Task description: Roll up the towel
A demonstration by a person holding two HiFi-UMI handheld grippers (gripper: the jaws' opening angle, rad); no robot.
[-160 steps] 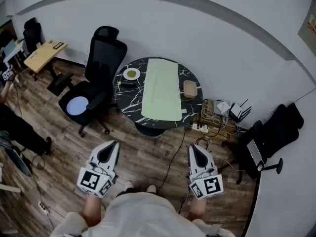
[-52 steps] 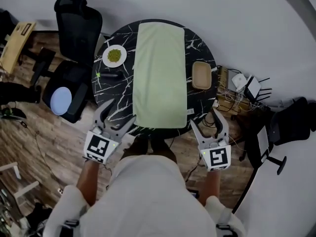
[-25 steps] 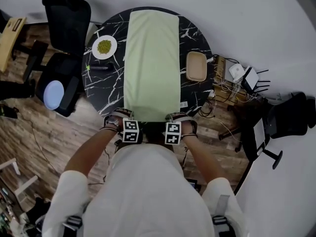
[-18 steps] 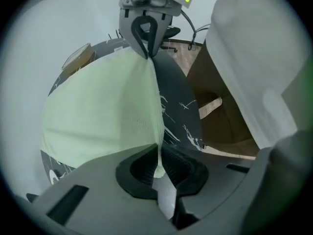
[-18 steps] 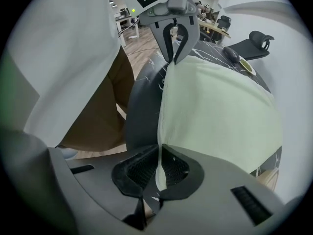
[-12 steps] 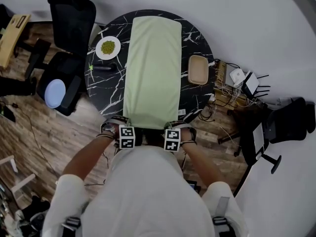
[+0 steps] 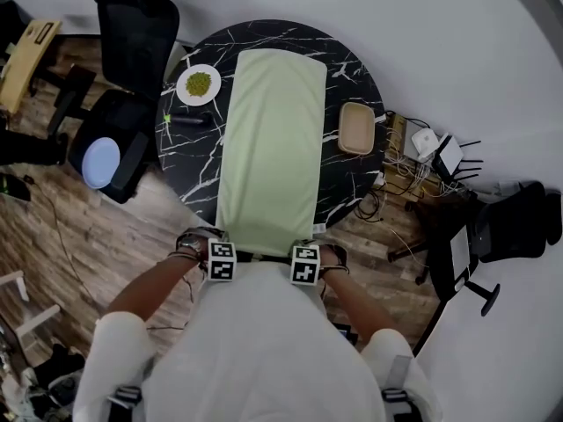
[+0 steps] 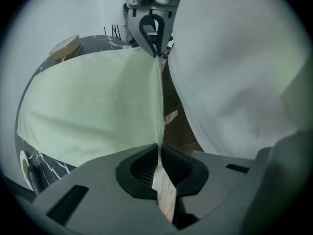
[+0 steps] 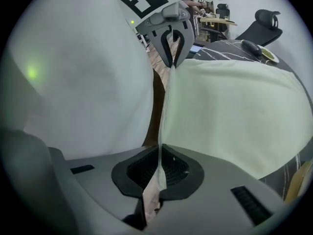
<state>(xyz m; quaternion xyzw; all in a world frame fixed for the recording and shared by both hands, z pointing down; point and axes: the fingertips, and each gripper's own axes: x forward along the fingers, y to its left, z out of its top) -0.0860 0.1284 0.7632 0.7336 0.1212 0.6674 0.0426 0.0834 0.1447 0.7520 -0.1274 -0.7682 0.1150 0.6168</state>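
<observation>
A long pale green towel [image 7: 273,148] lies lengthwise across the round black marble table [image 7: 352,69], and its near end hangs past the table's front edge. My left gripper [image 7: 222,255] is shut on the near left corner and my right gripper [image 7: 305,258] is shut on the near right corner, both close to the person's body. In the left gripper view the towel's [image 8: 93,111] edge runs taut from my left gripper [image 8: 159,153] to the right gripper [image 8: 154,31]. In the right gripper view the towel's [image 9: 234,106] hem is pinched in my right gripper [image 9: 160,155].
A white plate of green food [image 7: 199,83] and a dark small object [image 7: 189,120] sit left of the towel, and a wooden dish [image 7: 356,128] sits right of it. A black office chair [image 7: 132,33] stands at the left. Cables and boxes [image 7: 427,152] lie on the floor at the right.
Both grippers have shut on the towel's near corners and drawn back toward the person. The towel has slid along the table with them, and its far end has left the far rim.
</observation>
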